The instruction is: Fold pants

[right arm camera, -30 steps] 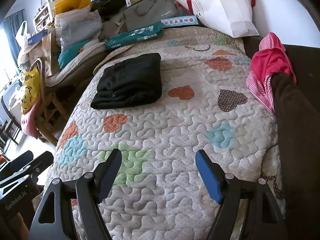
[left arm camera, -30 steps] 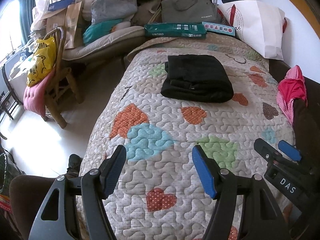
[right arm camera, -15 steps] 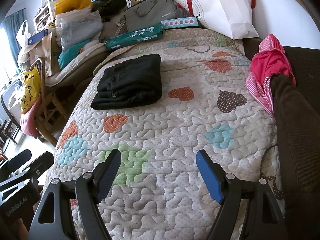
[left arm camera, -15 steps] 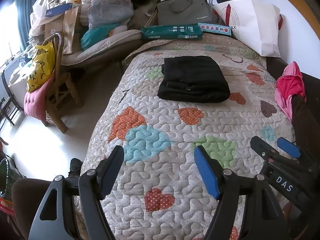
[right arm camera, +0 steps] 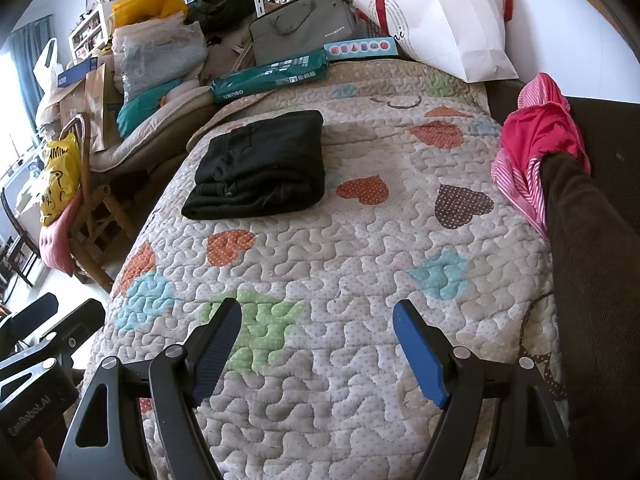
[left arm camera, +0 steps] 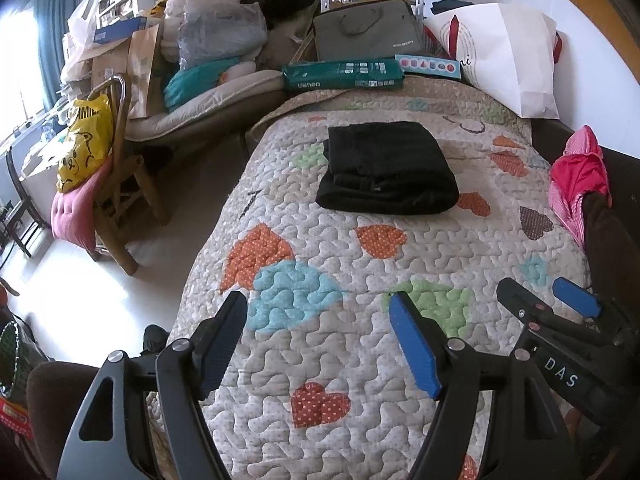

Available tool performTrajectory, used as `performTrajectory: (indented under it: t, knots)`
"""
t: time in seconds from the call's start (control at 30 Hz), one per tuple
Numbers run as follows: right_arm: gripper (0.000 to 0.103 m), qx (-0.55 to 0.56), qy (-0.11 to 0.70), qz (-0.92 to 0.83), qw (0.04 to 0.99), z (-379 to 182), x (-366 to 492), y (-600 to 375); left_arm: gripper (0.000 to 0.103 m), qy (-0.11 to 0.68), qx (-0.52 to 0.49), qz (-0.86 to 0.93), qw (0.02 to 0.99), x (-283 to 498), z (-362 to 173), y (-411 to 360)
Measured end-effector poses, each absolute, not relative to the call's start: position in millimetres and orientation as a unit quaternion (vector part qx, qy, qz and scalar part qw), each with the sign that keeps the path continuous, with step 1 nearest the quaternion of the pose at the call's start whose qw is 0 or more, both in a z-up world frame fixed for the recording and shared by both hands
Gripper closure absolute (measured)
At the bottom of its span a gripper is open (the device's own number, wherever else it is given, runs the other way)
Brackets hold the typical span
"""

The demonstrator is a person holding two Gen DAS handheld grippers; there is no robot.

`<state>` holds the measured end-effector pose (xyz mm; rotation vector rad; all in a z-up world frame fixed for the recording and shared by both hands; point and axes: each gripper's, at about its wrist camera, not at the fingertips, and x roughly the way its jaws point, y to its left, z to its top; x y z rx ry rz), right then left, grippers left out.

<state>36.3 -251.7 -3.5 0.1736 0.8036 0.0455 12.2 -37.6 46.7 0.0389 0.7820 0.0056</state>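
The black pants (left arm camera: 386, 170) lie folded into a thick, soft rectangular bundle on the far half of the bed, resting on the quilted bedspread (left arm camera: 340, 264), whose puffy stitched surface is pale and dotted with polka-dot hearts in orange, blue, green and brown. The left gripper (left arm camera: 320, 344) hovers over the near end of the bed with its jaws spread wide and nothing between them; the right gripper (right arm camera: 316, 350) does the same just beside it, jaws released and bare, well apart from the pants (right arm camera: 260, 164). Both have black plastic frames with flat blue pads. At the head of the bed a long green box (left arm camera: 342, 76) and a slim light-blue box (left arm camera: 426, 65) lie across the quilt, with a grey fabric laptop bag (left arm camera: 366, 36) and a white paper bag (left arm camera: 508, 56) behind them. A crumpled pink striped garment (right arm camera: 536, 140) hangs over the dark brown corduroy edge along the bed's right. To the left stands a wooden chair (left arm camera: 120, 200) with a pink cushion and a yellow plastic bag (left arm camera: 84, 144), near a heap of bagged bedding.
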Motion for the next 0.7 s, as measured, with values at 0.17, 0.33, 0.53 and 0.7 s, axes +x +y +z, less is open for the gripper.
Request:
performTrajectory:
  t: [0.17, 0.33, 0.53, 0.7]
  knots:
    - [0.02, 0.084, 0.388, 0.022, 0.917, -3, 35, -251, 0.021, 0.341, 0.024, 0.01, 0.94, 4, 56, -37]
    - [0.02, 0.079, 0.382, 0.023, 0.921, 0, 36, -251, 0.008, 0.284, 0.012, 0.01, 0.959, -8, 74, -34]
    - [0.02, 0.072, 0.373, 0.026, 0.925, 2, 36, -250, 0.005, 0.271, 0.001, 0.003, 0.963, -10, 85, -32]
    - [0.02, 0.061, 0.365, 0.027, 0.929, 4, 32, -247, 0.003, 0.268, 0.001, 0.005, 0.963, -10, 87, -33]
